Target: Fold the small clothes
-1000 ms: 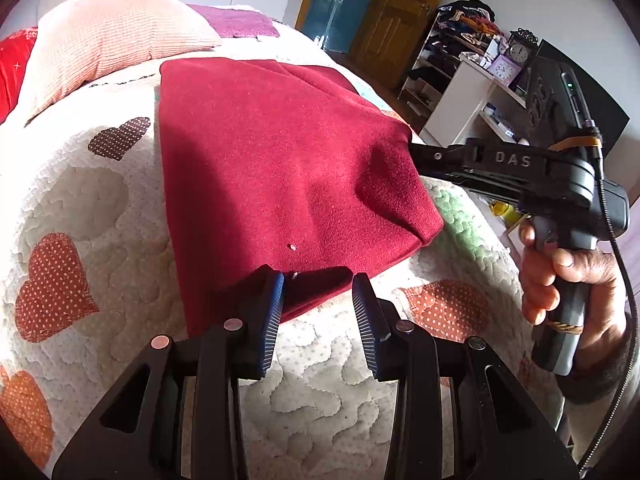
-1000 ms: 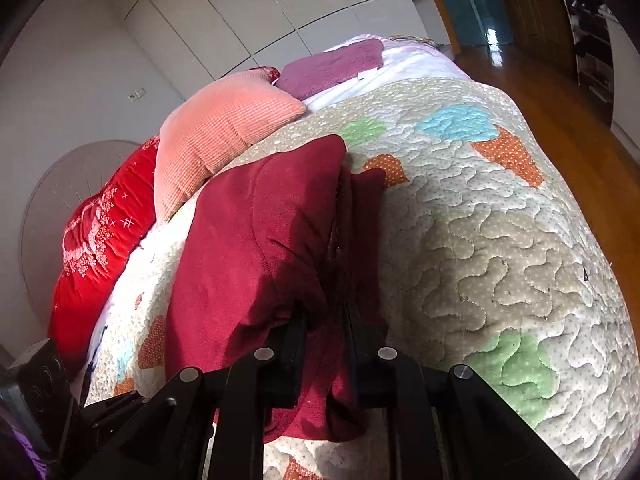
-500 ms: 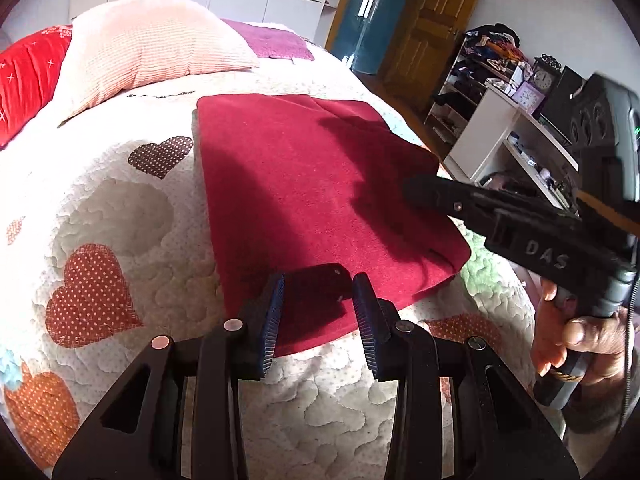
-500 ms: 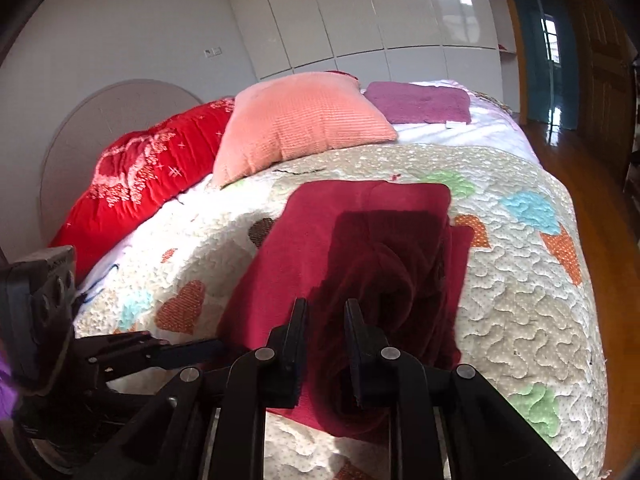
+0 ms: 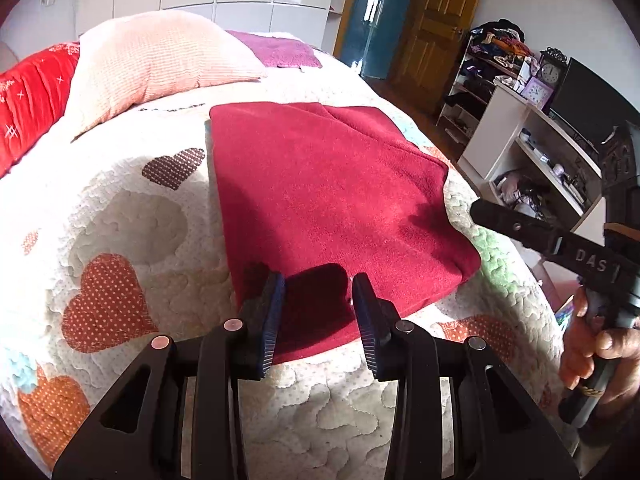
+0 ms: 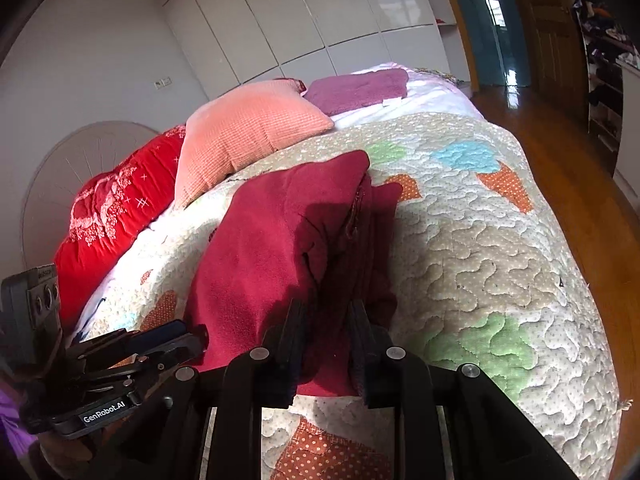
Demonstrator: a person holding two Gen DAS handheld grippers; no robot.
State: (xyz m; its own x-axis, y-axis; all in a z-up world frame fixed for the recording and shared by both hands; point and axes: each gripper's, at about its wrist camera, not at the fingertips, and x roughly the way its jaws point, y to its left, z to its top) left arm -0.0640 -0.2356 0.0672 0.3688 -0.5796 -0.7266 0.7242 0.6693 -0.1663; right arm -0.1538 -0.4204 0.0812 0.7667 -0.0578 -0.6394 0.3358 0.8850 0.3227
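Note:
A dark red garment (image 5: 328, 200) lies folded flat on the quilted bed (image 5: 120, 208); it also shows in the right wrist view (image 6: 288, 240). My left gripper (image 5: 318, 312) is open and empty, just above the garment's near edge. My right gripper (image 6: 326, 336) hovers over the garment's near right corner with jaws a small gap apart and nothing between them. In the left wrist view the right gripper (image 5: 480, 210) is off the garment's right edge, apart from the cloth.
A pink pillow (image 5: 160, 64), a red cushion (image 5: 28, 96) and a purple cloth (image 5: 280, 50) lie at the bed's far end. White shelves (image 5: 532, 156) with clutter stand right of the bed. Wooden floor (image 6: 560, 152) runs along the bed's right side.
The right gripper let go of the garment's right edge and pulled back to the right. The garment now lies flat. The left gripper drew back and rose slightly.

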